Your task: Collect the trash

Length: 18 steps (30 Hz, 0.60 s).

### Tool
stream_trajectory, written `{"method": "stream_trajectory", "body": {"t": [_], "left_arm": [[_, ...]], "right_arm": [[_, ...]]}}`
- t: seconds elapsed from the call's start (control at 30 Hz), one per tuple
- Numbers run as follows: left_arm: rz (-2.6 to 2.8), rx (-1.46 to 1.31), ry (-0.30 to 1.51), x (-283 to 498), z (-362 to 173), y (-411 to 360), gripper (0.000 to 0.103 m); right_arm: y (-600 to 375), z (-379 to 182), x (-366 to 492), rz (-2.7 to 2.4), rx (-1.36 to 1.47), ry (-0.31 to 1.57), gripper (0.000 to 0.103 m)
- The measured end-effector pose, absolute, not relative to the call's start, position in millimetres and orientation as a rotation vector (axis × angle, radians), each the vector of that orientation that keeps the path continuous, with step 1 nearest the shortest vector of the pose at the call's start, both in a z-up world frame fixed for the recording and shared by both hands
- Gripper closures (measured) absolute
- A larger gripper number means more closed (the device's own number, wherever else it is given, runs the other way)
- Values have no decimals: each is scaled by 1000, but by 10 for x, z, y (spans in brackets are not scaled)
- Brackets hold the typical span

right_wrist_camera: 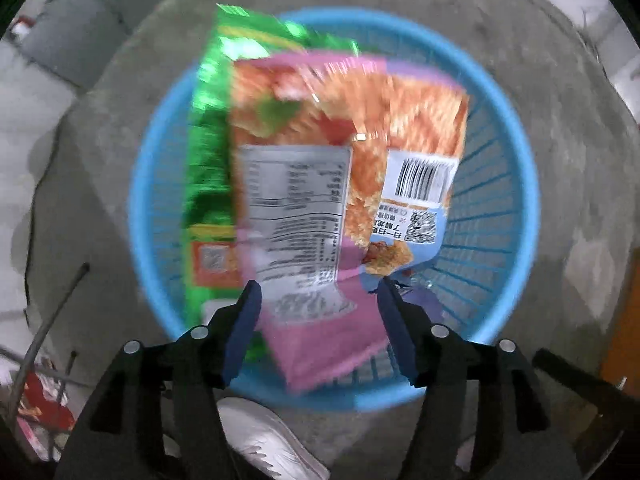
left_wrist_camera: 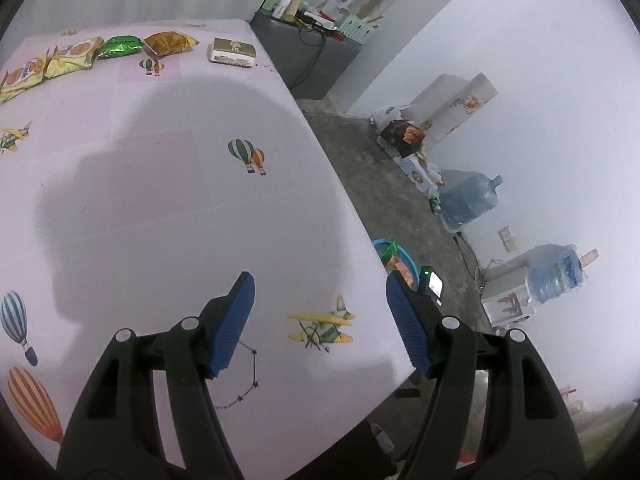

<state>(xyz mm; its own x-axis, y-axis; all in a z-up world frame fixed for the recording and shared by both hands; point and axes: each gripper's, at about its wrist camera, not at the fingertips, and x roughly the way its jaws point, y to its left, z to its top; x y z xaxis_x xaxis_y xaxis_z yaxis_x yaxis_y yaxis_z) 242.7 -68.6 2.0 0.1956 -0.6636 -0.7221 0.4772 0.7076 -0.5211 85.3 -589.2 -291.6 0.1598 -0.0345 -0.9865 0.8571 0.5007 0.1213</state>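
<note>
- Over the blue basket [right_wrist_camera: 500, 208] on the concrete floor, the right gripper [right_wrist_camera: 318, 316] points straight down, its jaws parted with the orange-and-pink snack wrapper [right_wrist_camera: 320, 168] between them; the blue pads [right_wrist_camera: 244, 332] look clear of the film, so I judge the wrapper is released, not gripped.
- The wrapper is motion-blurred and hangs inside the basket's rim, overlapping a green wrapper [right_wrist_camera: 208, 152] that lies on the basket's left side.
- To do this drop well, keep the right tongs centred above the basket until the wrapper settles fully inside, then lift straight up so the pads do not snag the pink edge and drag it over the rim.
- Away from the basket, the left gripper [left_wrist_camera: 320, 320] hovers with jaws apart and nothing between them above the near corner of the pink tablecloth [left_wrist_camera: 180, 200].
- More trash waits at the cloth's far edge, well apart from the basket: two yellow biscuit packs [left_wrist_camera: 48, 64], a green packet [left_wrist_camera: 120, 46], an orange snack bag [left_wrist_camera: 170, 42] and a small box [left_wrist_camera: 233, 53].
</note>
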Motion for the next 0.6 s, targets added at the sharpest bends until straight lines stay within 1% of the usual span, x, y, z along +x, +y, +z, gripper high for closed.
{"method": "stream_trajectory", "body": {"t": [0.17, 0.23, 0.3, 0.37, 0.4, 0.43, 0.47, 0.5, 0.57, 0.6], "left_arm": [[-816, -179, 1058, 2236, 76, -548, 39], [-812, -171, 1038, 2156, 82, -487, 30], [-803, -161, 1012, 2084, 83, -431, 30], [-784, -136, 981, 1972, 97, -389, 26], [-764, -122, 965, 1908, 105, -371, 25], [-745, -115, 955, 1872, 111, -358, 18], [-716, -107, 940, 1815, 123, -342, 16], [-699, -103, 930, 1774, 130, -326, 15], [-663, -95, 911, 1682, 153, -289, 14], [-648, -91, 903, 1631, 168, -274, 13]], "right_arm": [[-5692, -2289, 628, -727, 823, 1113, 44], [-5504, -1905, 440, -699, 777, 1052, 44], [-5244, -1547, 370, -669, 726, 1002, 44], [-4961, -1117, 272, -642, 664, 946, 36], [-4831, -960, 274, -632, 639, 920, 34], [-4670, -776, 236, -618, 607, 890, 29], [-4519, -581, 224, -601, 573, 861, 23], [-4280, -337, 200, -578, 517, 824, 20], [-4006, -71, 216, -556, 439, 787, 11], [-3804, 88, 211, -538, 392, 758, 9]]}}
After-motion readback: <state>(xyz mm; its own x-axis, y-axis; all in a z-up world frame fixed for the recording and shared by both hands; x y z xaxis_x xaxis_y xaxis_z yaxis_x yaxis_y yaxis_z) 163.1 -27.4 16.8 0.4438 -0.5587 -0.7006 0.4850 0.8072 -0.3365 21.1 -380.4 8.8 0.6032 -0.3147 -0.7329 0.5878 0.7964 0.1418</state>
